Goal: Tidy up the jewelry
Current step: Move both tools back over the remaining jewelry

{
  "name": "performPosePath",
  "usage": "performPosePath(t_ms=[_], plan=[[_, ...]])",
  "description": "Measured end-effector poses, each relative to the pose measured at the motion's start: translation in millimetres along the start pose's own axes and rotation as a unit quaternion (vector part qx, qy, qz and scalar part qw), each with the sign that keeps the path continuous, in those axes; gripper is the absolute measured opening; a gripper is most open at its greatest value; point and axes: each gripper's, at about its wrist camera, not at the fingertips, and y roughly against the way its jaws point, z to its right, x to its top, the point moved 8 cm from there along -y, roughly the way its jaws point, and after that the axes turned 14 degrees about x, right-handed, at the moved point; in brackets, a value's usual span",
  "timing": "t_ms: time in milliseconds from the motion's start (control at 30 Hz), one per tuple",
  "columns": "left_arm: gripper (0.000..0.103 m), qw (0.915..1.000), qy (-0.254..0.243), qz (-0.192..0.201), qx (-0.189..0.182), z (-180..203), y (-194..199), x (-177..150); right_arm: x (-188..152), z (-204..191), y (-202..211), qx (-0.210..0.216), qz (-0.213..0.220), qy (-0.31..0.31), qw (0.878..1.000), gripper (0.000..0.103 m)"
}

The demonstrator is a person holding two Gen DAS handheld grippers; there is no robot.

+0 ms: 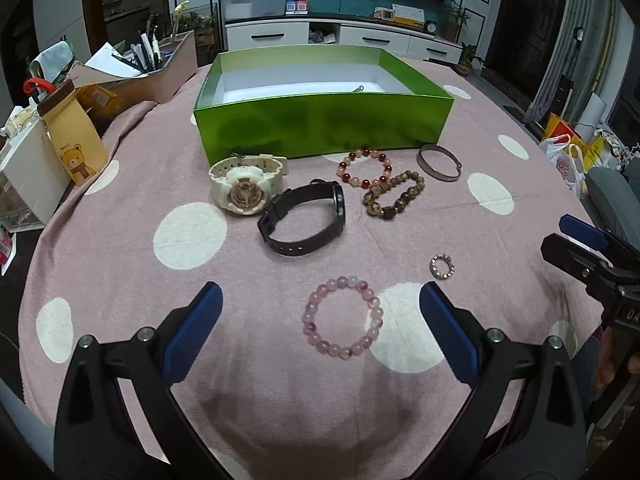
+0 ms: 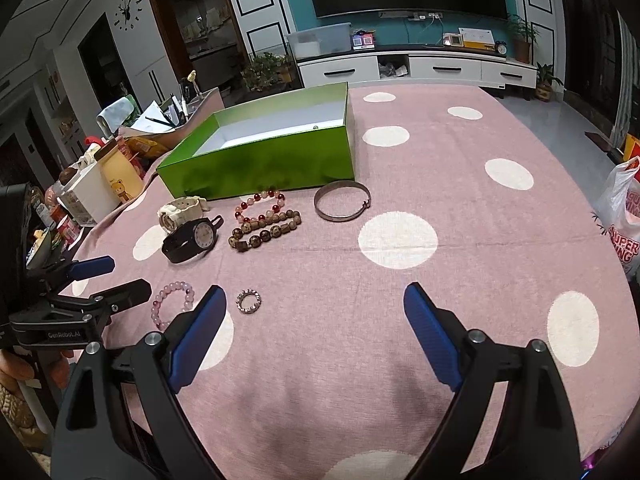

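Seven pieces lie loose on the tabletop [image 1: 120, 248] before the nearly empty green box [image 1: 324, 128]; left claw [image 1: 320, 320] and right claw [image 2: 312, 320] both gape wide, holding nothing.

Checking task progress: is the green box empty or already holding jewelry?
Nearly empty: the green box shows a bare white floor, with one small item by its far wall.

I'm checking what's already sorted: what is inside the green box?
Inside the green box, one small metallic item shows near its far right corner on white floor. The near wall hides the front floor.
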Motion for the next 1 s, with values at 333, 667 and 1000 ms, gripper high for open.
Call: performPosePath(t_ms=[333, 667, 1000], plan=[[0.096, 0.9998, -0.021, -0.004, -0.004, 14, -18, -9, -7, 5, -13, 0.002, -0.019, -0.001, 1.000, 0.090], [0.066, 0.9991, -0.040, -0.013, -0.005, 21, -32, -26, -15, -8, -31, 0.025, -0.041, 0.018, 0.999, 0.090], [0.058, 0.9990, 0.010, -0.013, -0.041, 5, -31, -24, -17, -10, -42, 0.029, -0.054, 0.015, 0.998, 0.090]])
